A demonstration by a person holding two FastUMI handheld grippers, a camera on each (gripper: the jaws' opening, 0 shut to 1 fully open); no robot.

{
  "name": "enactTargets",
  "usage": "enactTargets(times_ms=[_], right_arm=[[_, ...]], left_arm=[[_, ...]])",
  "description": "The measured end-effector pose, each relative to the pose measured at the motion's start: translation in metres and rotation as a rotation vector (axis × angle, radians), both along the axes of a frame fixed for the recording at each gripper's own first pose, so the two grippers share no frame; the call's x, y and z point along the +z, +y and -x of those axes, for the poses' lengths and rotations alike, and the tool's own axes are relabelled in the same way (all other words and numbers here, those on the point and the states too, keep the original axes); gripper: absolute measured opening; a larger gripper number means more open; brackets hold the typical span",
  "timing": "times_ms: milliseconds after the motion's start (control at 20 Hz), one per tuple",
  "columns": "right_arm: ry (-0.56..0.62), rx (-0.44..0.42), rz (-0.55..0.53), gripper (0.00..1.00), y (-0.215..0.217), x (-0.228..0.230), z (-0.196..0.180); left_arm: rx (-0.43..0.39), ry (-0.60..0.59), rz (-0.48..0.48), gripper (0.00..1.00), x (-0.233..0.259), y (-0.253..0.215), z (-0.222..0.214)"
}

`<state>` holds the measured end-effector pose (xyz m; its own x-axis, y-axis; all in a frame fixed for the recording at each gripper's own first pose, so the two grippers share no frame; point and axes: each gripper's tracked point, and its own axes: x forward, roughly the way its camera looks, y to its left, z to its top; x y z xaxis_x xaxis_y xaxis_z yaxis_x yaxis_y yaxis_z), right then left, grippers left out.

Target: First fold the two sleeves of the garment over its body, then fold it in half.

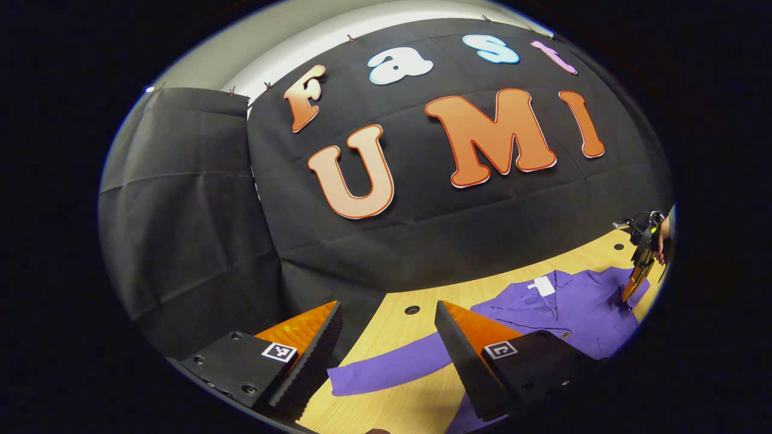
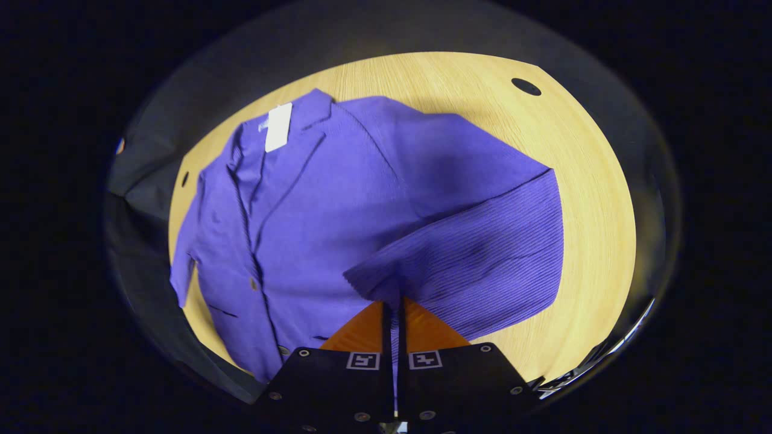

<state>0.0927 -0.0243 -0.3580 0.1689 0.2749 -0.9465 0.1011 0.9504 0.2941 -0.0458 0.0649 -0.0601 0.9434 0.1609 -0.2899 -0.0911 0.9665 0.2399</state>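
The purple garment (image 2: 313, 205) lay face up on the wooden table (image 2: 597, 199), its collar and white tag (image 2: 278, 126) toward eleven o'clock in the right gripper view. The right gripper (image 2: 393, 310) was clenched on the cuff of the near sleeve (image 2: 482, 253), both fingers pinching the fabric edge at six o'clock, so that the sleeve ran from the shoulder at about one o'clock down to the grip and already slanted across the body. By my judgement the coming move turned on this: the body lay toward ten o'clock from the grip, so the cuff needed carrying that way and laying flat. Bare table showed along the three o'clock side, giving room to swing. In the left gripper view the left gripper (image 1: 386, 337) stood released, jaws wide apart, hovering above the other sleeve (image 1: 392, 367), which stretched across the table from seven o'clock toward four o'clock. That sleeve was not yet folded, and the left gripper was the nearer one to it. The table's edge lay close at seven o'clock.
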Motion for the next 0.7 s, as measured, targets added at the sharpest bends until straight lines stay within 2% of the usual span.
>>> enactTargets(times_ms=[150,250,450,600,650,700], right_arm=[[-0.035,-0.043,-0.051,0.03,0.01,0.03,-0.011],[-0.066,-0.035,-0.057,0.03,0.019,0.048,-0.019],[-0.106,-0.009,-0.097,0.03,0.061,0.082,-0.033],[-0.13,0.049,-0.11,0.03,0.097,0.103,-0.034],[-0.137,0.066,-0.114,0.03,0.11,0.109,-0.036],[-0.142,0.078,-0.121,0.03,0.124,0.115,-0.038]], left_arm=[[0.001,-0.01,0.011,0.96,-0.003,0.008,-0.001],[0.008,-0.014,0.022,0.96,-0.006,0.015,-0.001],[0.021,-0.021,0.041,0.96,-0.009,0.03,-0.001],[0.033,-0.021,0.064,0.96,-0.016,0.045,-0.002],[0.037,-0.02,0.07,1.0,-0.019,0.053,-0.002],[0.043,-0.021,0.072,0.96,-0.021,0.06,-0.003]])
